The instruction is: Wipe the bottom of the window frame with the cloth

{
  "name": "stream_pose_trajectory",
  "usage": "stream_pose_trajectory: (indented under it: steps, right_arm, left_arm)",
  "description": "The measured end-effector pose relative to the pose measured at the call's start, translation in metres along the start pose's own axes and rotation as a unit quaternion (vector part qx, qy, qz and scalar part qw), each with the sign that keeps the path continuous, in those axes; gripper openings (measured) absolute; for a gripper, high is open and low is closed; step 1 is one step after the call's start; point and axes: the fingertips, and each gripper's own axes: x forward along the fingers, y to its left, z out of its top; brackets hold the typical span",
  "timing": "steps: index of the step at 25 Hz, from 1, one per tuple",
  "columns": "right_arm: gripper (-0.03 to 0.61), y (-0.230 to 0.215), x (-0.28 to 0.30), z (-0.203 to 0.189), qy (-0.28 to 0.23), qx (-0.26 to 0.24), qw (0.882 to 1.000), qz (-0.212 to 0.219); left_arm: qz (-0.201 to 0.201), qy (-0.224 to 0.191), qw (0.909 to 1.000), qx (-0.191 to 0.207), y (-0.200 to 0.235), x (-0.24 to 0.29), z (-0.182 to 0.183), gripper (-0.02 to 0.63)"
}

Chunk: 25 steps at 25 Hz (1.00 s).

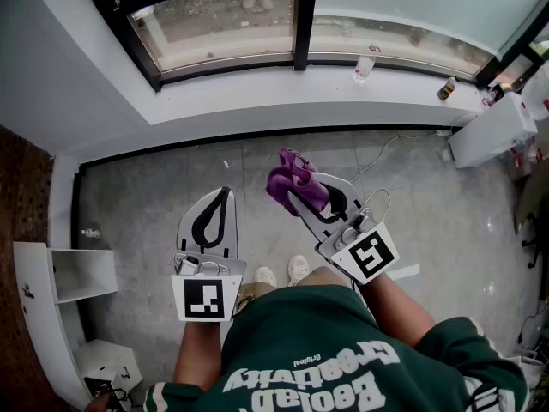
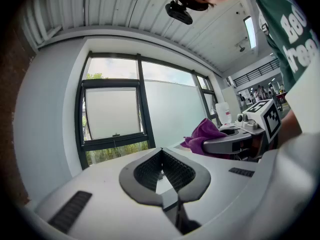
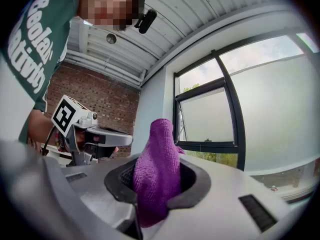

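The person stands facing the window with a gripper in each hand, both held out over the grey floor (image 1: pixel 154 196) and short of the white sill (image 1: pixel 257 99). The right gripper (image 1: pixel 292 194) is clamped on the purple cloth (image 1: pixel 297 181). The cloth is bunched between its jaws and sticks up past the tips in a soft peak, with a fold hanging down behind them. It touches neither the sill nor the dark frame (image 1: pixel 232 65) that runs along the foot of the glass; it is up in the air, apart from both. The left gripper (image 1: pixel 225 192) is just beside the right one, at about the same height. Its jaws are together at the tips and there is nothing between them. A clear bottle (image 1: pixel 364 67) stands on the sill towards its right end, and a can (image 1: pixel 446 88) sits nearer the right corner. A white shelf (image 1: pixel 51 281) stands against the wall at the left.
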Motion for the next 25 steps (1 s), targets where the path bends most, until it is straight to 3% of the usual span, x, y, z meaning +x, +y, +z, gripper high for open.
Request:
stream_pose_trajectory:
  steps: [5,25]
  right_arm:
    - [0.101,-0.01,-0.008,-0.002,-0.001,0.007,1.0,-0.005]
    - [0.101,-0.048,-0.02,-0.019,-0.003,0.038,0.999,0.008]
  left_arm:
    - [0.006,0.004,0.9999,-0.013,-0.006,0.007,-0.002,0.008]
    - [0.025,0.006,0.9997,0.005,-0.018,0.04,0.004,0.008]
